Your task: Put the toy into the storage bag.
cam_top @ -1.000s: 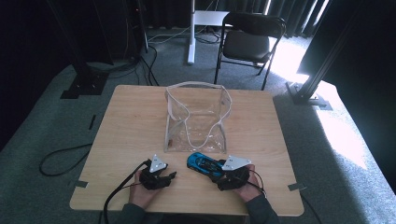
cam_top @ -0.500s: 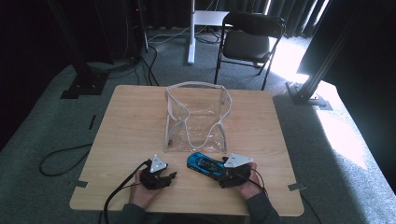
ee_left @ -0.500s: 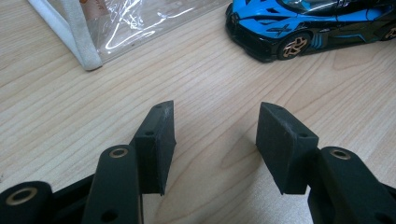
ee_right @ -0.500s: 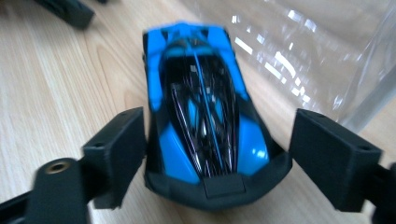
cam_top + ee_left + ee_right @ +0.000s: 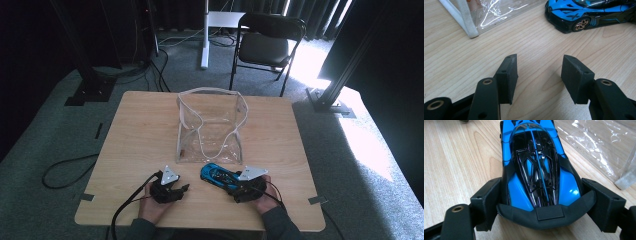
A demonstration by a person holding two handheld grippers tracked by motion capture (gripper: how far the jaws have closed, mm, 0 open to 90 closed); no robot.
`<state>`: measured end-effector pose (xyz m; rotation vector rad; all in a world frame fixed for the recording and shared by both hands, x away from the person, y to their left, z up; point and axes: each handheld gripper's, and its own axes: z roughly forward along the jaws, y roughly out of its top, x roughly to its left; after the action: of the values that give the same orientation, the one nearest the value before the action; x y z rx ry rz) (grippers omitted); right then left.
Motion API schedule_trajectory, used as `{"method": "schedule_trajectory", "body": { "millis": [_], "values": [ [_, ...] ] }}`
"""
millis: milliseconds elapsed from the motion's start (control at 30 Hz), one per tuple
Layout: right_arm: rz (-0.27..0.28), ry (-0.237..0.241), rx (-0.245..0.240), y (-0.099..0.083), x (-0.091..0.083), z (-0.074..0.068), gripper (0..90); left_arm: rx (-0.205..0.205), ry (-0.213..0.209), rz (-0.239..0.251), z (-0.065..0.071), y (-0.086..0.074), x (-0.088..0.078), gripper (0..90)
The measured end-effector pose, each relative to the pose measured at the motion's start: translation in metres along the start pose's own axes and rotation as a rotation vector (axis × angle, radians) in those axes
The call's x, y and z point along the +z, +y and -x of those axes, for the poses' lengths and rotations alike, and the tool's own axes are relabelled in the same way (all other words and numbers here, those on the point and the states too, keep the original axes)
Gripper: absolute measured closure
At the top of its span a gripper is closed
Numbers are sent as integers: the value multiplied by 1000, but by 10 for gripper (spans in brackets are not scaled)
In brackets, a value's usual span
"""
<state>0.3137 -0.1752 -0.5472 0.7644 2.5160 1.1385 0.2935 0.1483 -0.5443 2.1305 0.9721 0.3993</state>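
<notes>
While the right gripper (image 5: 234, 184) has its jaws on both sides of the tail of the blue toy car (image 5: 218, 176), they have just been closing a little, and in the right gripper view the pads seem to touch the car's flanks beside the rear wing. The grip sits only on the last part of the body (smooth, glossy plastic), so I judge that the car could pivot nose-down or slip out when it is lifted. Because its nose points toward 10 o'clock, it could also roll forward on its wheels if the pads loosen. The car stands on the wooden table (image 5: 140, 130), just beside the 6 o'clock edge of the clear bag (image 5: 210, 127); the soft bag could fold or slide if the car pushes against it. The left gripper (image 5: 181, 189) rests at 7 o'clock on the table, its jaws moderately apart with nothing between them. Around the table is grey carpet (image 5: 60, 145). A folding chair (image 5: 267, 45) stands at 1 o'clock, near a patch of sunlight.
</notes>
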Motion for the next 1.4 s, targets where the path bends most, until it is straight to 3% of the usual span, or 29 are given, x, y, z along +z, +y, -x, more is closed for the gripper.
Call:
{"method": "schedule_trajectory", "body": {
  "millis": [300,733,1167,1200,1300,1400],
  "values": [
    [47,-4,-3,4,-11,-3,238,3,4,-1,1,0,0,475],
    [30,23,30,-5,-6,1,238,7,12,1,2,0,1,474],
    [15,-8,-12,-4,-6,-3,239,10,14,0,2,0,1,474],
    [19,2,-7,-3,-8,-4,243,13,15,-1,3,0,1,474],
    [41,-26,-32,1,-14,-9,245,20,23,-1,4,0,1,472],
    [92,-43,-24,7,-22,-9,246,18,21,-1,4,0,1,472]
  ]
}}
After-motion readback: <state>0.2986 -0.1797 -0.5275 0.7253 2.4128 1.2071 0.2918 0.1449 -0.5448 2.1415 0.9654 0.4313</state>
